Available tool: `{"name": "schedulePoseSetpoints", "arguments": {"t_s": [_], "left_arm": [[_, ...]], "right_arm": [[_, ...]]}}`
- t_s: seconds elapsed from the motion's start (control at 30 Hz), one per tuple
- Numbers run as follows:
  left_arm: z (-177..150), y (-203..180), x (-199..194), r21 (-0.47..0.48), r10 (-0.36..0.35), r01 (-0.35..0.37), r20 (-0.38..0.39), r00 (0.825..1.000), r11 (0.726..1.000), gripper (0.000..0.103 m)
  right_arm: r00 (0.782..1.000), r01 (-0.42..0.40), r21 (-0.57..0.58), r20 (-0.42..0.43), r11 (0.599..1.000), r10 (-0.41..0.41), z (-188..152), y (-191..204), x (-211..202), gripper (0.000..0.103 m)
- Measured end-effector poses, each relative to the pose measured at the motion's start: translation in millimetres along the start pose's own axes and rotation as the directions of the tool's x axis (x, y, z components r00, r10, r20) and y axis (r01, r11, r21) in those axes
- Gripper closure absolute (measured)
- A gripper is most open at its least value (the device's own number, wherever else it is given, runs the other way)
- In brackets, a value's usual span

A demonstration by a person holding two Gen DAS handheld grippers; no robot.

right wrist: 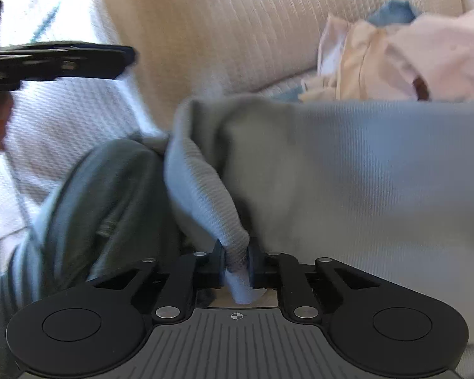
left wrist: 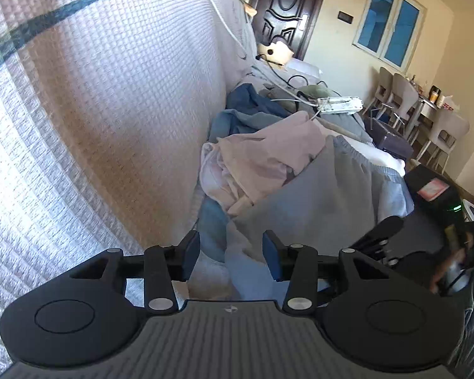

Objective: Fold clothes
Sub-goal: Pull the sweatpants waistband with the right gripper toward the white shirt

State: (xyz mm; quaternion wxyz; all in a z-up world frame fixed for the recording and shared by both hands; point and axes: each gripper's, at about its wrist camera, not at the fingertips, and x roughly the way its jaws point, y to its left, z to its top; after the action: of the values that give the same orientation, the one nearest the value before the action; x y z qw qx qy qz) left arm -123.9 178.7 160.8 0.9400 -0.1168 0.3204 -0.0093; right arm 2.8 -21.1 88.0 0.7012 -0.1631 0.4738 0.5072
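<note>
In the left wrist view, nearest the lens, the left gripper point(left wrist: 231, 257) has its jaws standing apart, with a fold of the grey garment point(left wrist: 316, 199) lying between them; the pads do not visibly press on it. That garment spreads over the seat of the sofa point(left wrist: 110, 110), below its waffle-textured backrest. Beyond it, further along the sofa, lies a pink garment point(left wrist: 262, 158), then blue clothes point(left wrist: 246, 101).

In the right wrist view, the right gripper point(right wrist: 237, 260) is clamped on a bunched edge of the grey garment point(right wrist: 347, 173). The pink garment point(right wrist: 395, 60) rests against the sofa point(right wrist: 221, 31) behind it.
</note>
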Motion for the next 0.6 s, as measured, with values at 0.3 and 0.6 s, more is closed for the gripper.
{"name": "schedulePoseSetpoints", "arguments": {"t_s": [0.3, 0.6], "left_arm": [[14, -26, 18, 0.114, -0.111, 0.111, -0.01, 0.994, 0.987, 0.059], [27, -67, 72, 0.277, -0.254, 0.265, -0.077, 0.964, 0.923, 0.049]], "right_arm": [[0.978, 0.203, -0.034, 0.061, 0.979, -0.201, -2, 10, -114, 0.096], [0.892, 0.448, -0.045, 0.086, 0.893, -0.444, 3, -41, -161, 0.096]]}}
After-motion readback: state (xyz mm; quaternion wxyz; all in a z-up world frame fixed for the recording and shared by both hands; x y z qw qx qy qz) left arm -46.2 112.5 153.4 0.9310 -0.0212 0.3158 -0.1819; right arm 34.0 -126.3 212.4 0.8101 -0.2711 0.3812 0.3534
